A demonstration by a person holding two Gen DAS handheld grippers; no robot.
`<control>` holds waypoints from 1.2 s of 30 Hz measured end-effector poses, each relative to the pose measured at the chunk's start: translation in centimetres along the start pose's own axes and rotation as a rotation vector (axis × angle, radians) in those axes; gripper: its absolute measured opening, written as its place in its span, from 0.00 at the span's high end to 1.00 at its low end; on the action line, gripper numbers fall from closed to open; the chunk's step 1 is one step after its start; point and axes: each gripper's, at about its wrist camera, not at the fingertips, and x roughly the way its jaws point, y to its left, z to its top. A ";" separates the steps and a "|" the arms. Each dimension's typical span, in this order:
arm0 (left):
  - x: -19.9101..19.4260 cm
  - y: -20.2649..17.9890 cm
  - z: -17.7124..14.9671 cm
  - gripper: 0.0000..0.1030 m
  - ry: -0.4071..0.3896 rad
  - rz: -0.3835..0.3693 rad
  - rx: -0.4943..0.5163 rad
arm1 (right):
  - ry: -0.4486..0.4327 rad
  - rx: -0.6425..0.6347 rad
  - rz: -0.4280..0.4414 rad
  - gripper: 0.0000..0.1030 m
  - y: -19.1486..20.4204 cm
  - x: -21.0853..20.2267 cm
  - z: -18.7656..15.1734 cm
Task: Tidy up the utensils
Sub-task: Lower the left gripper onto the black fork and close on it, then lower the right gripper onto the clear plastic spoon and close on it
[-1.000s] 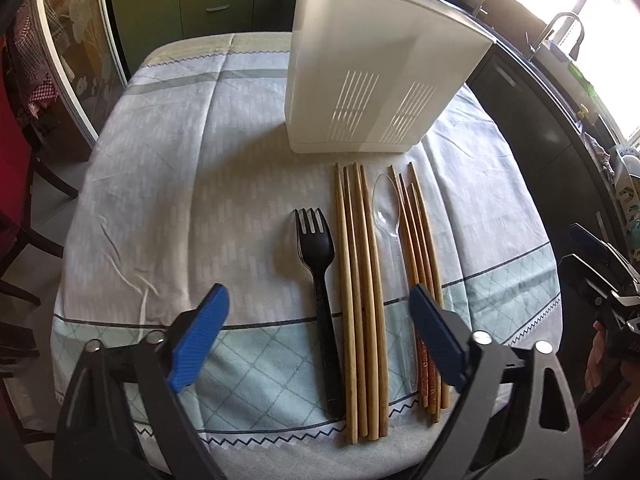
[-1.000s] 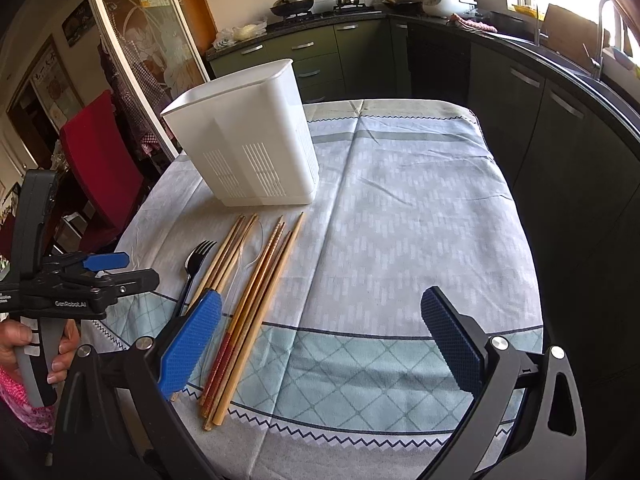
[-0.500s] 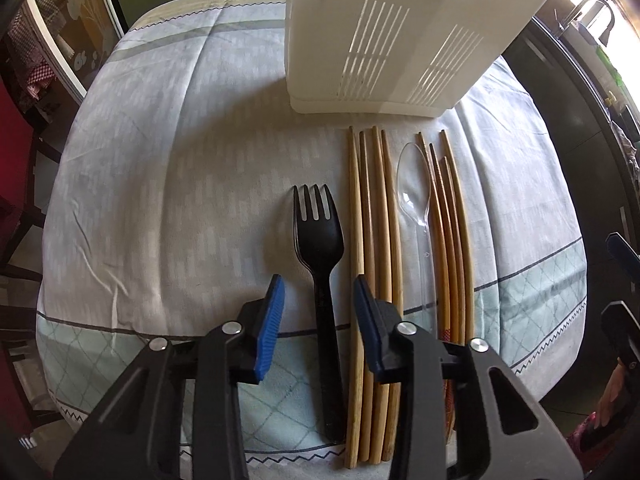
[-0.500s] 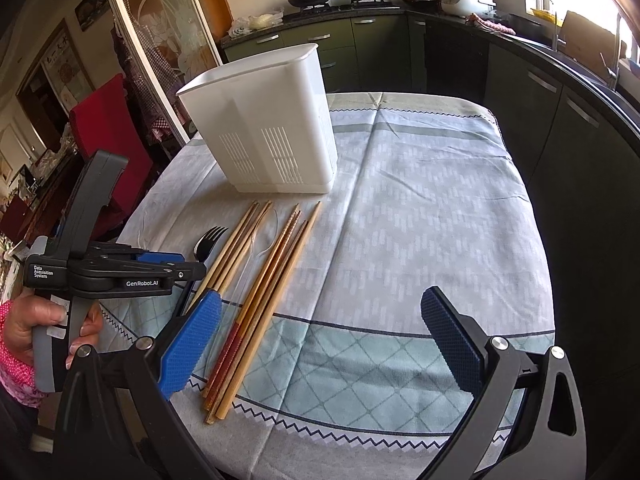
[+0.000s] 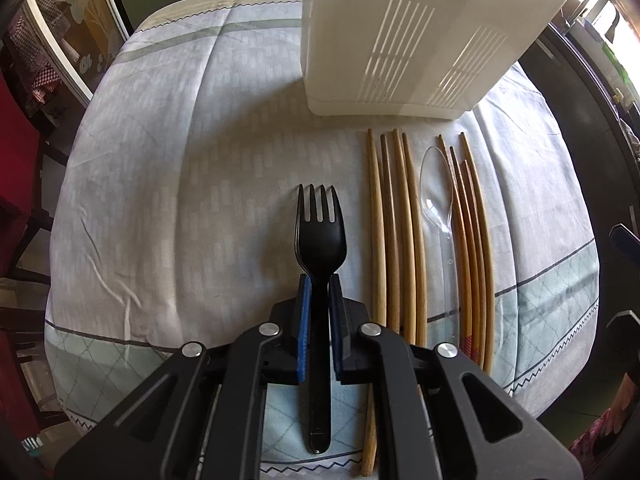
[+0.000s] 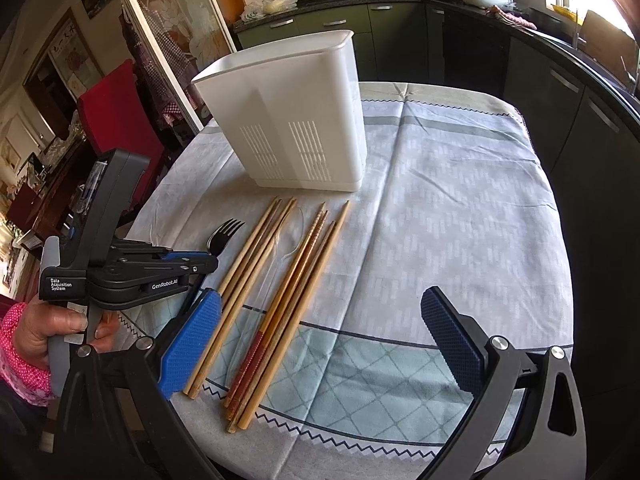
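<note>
On the tablecloth [image 5: 168, 184], left gripper [image 5: 319, 312] jaws have just closed onto the black fork [image 5: 320, 240]; right gripper [image 6: 320, 340] jaws gape empty.

Left gripper [image 5: 319, 300] clamped on black plastic fork [image 5: 319, 240], jaws just closed, beside wooden chopsticks [image 5: 394, 232], clear spoon [image 5: 438, 200], white caddy [image 5: 400, 36], patterned tablecloth [image 5: 192, 184]

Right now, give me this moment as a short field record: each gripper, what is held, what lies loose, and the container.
left gripper: jaws have just been closing, now shut on the black fork at its handle
right gripper: open, holding nothing, above the tablecloth
loose on cloth: light chopsticks, clear spoon, darker chopsticks
container: white utensil holder, upright beyond the utensils
fork lifted: cannot tell
</note>
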 end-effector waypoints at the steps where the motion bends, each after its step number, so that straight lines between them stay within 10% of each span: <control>1: -0.3 0.6 0.0 0.91 -0.003 -0.001 -0.005 | 0.019 0.006 0.021 0.05 0.3 0.5 0.3; 10: -3.6 4.9 -0.6 0.91 -0.080 -0.002 -0.027 | 0.195 0.060 0.127 0.36 2.1 5.6 2.6; 17: -4.1 6.4 -0.9 0.91 -0.093 -0.023 -0.027 | 0.264 0.033 0.018 0.61 3.6 8.6 3.2; 36: -4.2 5.7 -0.9 0.91 -0.115 -0.077 0.017 | 0.314 -0.061 -0.184 0.84 6.8 12.0 3.0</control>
